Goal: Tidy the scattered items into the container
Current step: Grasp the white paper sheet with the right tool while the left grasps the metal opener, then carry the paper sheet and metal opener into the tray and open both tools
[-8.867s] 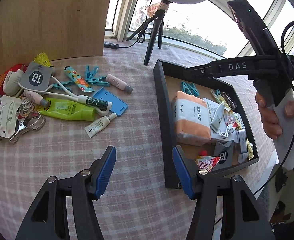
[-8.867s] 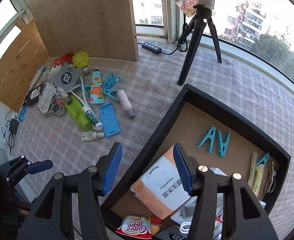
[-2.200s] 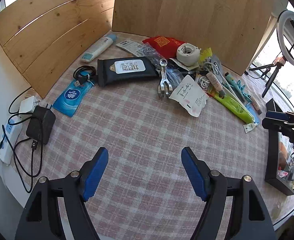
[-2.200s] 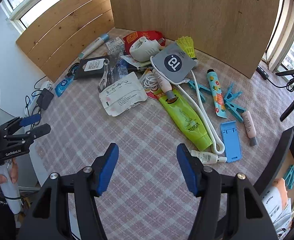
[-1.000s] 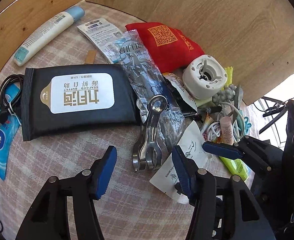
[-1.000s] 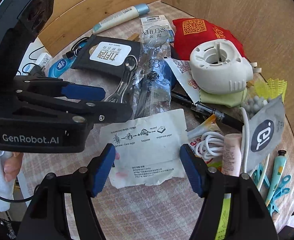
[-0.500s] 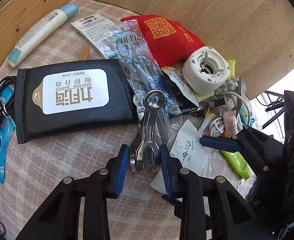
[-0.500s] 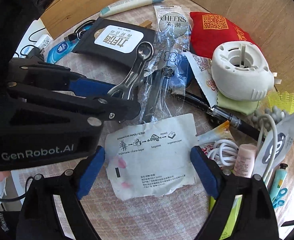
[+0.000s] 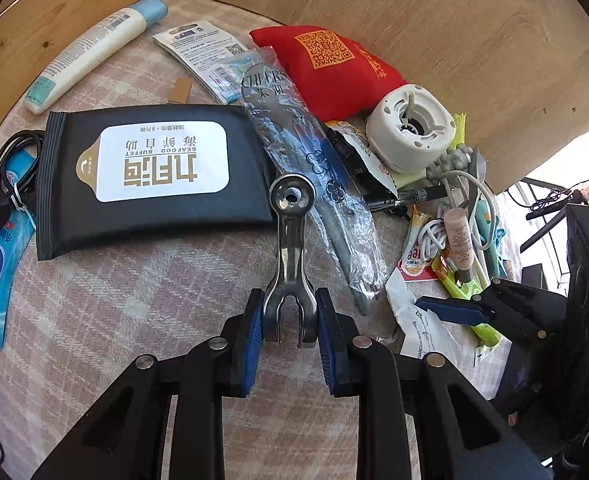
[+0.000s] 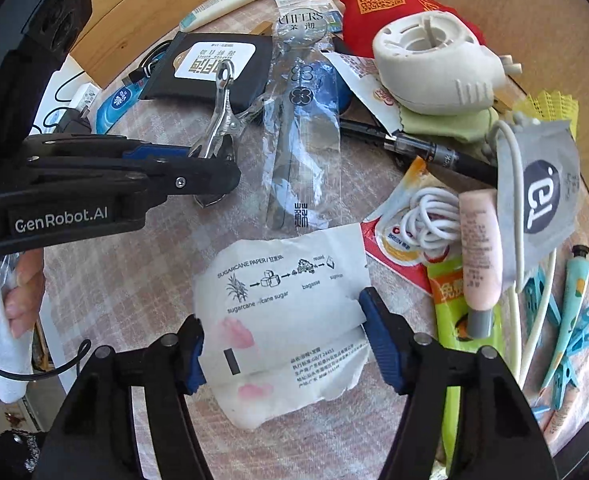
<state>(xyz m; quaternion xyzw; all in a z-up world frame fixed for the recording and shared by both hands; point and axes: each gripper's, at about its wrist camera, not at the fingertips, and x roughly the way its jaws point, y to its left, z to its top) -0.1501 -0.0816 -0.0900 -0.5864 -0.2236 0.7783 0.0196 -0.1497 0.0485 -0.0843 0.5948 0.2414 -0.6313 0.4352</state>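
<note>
Both grippers work the scattered pile on the checked tablecloth [image 9: 142,304]; the container is not clearly in view in either camera. The left gripper [image 9: 290,322] has its blue pads pressed against the forked handle end of the metal tongs [image 9: 291,248], jaws closing on it; the ringed end of the tongs rests on the corner of the black wet-wipe pack [image 9: 154,168]. The right gripper [image 10: 284,344] straddles the torn white sugarcane-paper wrapper [image 10: 286,320], jaws wide but closing, pads at the wrapper's edges and not yet pressing it. Judgement for the step in hand: let the left jaws finish closing before lifting, since the tongs are smooth steel, held only at one end, and may pivot or slip. Lift straight up to clear the clear cellophane cutlery sleeve [image 9: 310,168] lying beside them. The wrapper is thin and flat, so the right pads should come low enough to bunch the paper rather than skate over it. View differences: the right wrist camera shows the left gripper side-on [image 10: 182,156], the hand [image 10: 18,292] holding its handle, and the wrapper print; the left wrist camera alone shows pad contact on the tongs, plus one right gripper finger [image 9: 450,308] over the wrapper.
</note>
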